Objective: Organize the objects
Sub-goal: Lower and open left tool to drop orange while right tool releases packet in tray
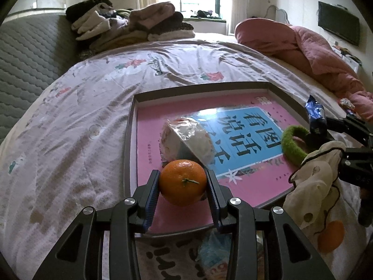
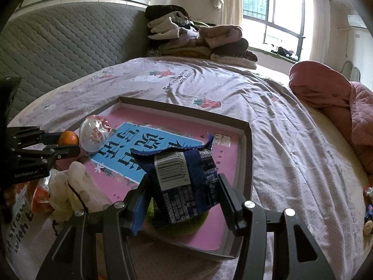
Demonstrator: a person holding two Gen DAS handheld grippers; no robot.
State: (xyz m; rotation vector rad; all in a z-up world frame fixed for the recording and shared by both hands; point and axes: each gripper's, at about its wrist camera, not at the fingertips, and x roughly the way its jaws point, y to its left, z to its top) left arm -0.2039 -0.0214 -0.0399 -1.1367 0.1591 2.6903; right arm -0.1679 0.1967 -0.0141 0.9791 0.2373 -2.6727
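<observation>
Left gripper clamped on a mandarin, pads pressing both sides of the fruit, held just above the near-left corner of the shallow box tray on the bed. Directly ahead of that claw, just past the mandarin, a round plastic-wrapped snack lies on the tray's pink printed floor. Right of the left claw: a green fuzzy ring at the tray's right edge, and a cream patterned cloth bunched over the tray's near-right corner, with a second mandarin below it on the bedcover. Right gripper holds a dark blue snack packet, barcode facing up, jaws fairly wide around the packet; the packet hangs over the near part of the tray, green ring partly visible underneath it. Left of the right claw, the other gripper with its mandarin and the wrapped snack. Beyond both claws, folded clothes piled at the far end of the bed; pink quilt off to the far right.
</observation>
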